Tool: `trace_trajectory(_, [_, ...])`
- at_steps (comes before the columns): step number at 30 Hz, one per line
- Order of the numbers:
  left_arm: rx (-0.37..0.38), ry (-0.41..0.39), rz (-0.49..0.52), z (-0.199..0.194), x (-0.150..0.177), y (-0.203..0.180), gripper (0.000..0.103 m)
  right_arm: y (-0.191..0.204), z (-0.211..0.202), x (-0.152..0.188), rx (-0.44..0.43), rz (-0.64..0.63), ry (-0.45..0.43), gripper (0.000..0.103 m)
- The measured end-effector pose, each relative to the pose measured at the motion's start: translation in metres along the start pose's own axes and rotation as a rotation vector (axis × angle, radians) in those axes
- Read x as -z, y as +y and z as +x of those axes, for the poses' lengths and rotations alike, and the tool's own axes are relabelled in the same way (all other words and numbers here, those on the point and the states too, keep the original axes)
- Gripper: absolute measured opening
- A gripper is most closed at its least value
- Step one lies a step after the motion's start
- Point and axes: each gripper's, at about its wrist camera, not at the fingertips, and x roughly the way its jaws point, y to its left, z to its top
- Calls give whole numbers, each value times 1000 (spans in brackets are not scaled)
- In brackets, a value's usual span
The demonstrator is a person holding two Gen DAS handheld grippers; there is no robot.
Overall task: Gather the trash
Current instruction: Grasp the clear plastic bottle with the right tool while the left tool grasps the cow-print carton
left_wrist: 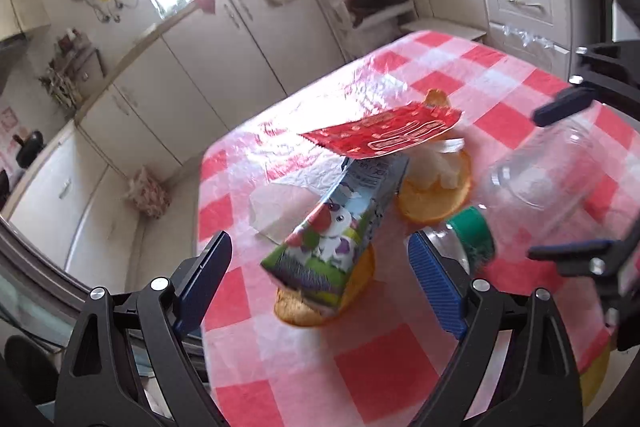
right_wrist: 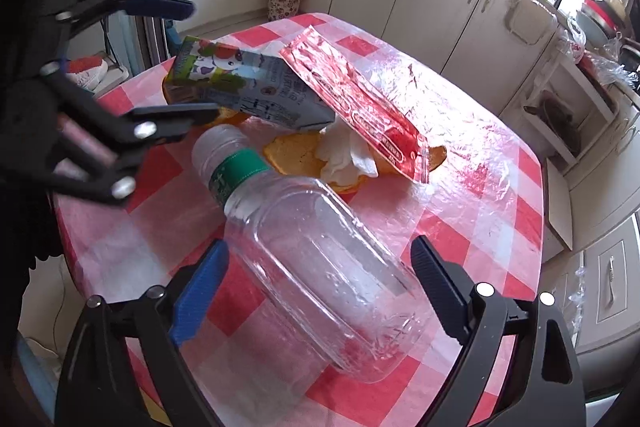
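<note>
Carton: a small drink carton (left_wrist: 340, 227) printed with a cartoon cow and green meadow lies tipped on its side, its near end propped on an orange peel (left_wrist: 316, 303).
Wrapper: a shiny red foil wrapper (left_wrist: 384, 137) rests slanted across the carton's far end, one edge lifted off the cloth.
Bottle: a clear plastic bottle (right_wrist: 320, 267) with a green band at the neck lies on its side, cap end pointing toward the carton, looking empty.
Tissue and peels: a crumpled white tissue (right_wrist: 344, 151) sits on more orange peels (right_wrist: 296, 153) between the bottle neck and the wrapper.
Where it all is: bunched together in the middle of the table (right_wrist: 480, 227), on a red-and-white check cloth under clear plastic film.
Left gripper: the left gripper (left_wrist: 320, 275) hangs low over the table edge, tilted down at the carton; its blue-padded tongs stand wide apart, either side of the carton's near end, touching nothing I can see.
Right gripper: the right gripper (right_wrist: 320, 281) is angled down over the bottle's body, tongs spread on both flanks of it, not closed on the plastic.
Between the two: the grippers are close together, left one just beside the bottle's cap end.
</note>
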Motion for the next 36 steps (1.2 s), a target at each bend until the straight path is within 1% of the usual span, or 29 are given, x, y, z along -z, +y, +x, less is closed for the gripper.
trace_trajectory(3, [19,53,-27,20,-5,4,85,-3,-6,0,-42,12,55,81])
trace_trajectory(4, [26,58,-30,23,-7,5,81,-4,-8,1,-87,25,87,77])
trace_trajectory(5, [44,70,-35,27,-9,4,74,-7,-8,3,-163,51,128,73])
trace_trajectory(6, [75,95,-42,32,-11,3,68,-8,-8,5,-198,65,146,73])
trace_trajectory(7, [99,115,-49,35,-12,2,55,-7,-8,6,-198,55,154,73])
trace_trajectory(8, [117,129,-52,37,-12,1,46,-4,-8,7,-179,38,146,73])
trace_trajectory(9, [145,145,-59,39,-12,-1,40,-3,-8,6,-167,29,134,73])
trace_trajectory(10, [145,149,-64,39,-10,-4,36,-1,-6,5,-165,29,124,73])
trace_trajectory(11, [136,148,-73,38,-9,-7,35,0,-4,5,-160,37,118,74])
trace_trajectory(13, [151,147,-118,34,-5,-8,35,5,1,4,-147,38,113,72])
trace_trajectory(14, [159,147,-146,31,-3,-8,35,7,2,4,-143,39,112,64])
trace_trajectory(15, [168,148,-189,26,2,-6,35,8,4,4,-160,51,120,58])
trace_trajectory(16, [182,149,-219,24,5,-5,35,5,4,5,-179,60,129,57])
trace_trajectory(18, [214,144,-302,9,17,0,35,5,1,7,-189,55,143,57])
trace_trajectory(22, [248,132,-389,-17,41,0,35,-7,-4,12,-200,90,159,56])
trace_trajectory(25, [268,164,-408,-25,61,-5,35,-9,-3,19,-200,108,166,56])
trace_trajectory(28, [251,189,-396,-19,69,-12,43,2,2,21,-171,87,177,56])
trace_trajectory(30, [247,192,-424,-15,73,-12,43,7,4,22,-162,79,176,56])
trace_trajectory(31, [247,199,-443,-14,75,-12,42,8,3,22,-181,87,173,56])
trace_trajectory(32, [243,192,-464,-16,77,-11,37,8,-1,24,-201,101,165,55])
trace_trajectory(33, [248,185,-483,-18,78,-10,35,6,-3,26,-219,119,156,55])
trace_trajectory(36, [261,154,-545,-32,84,-10,34,2,-9,32,-281,195,138,55])
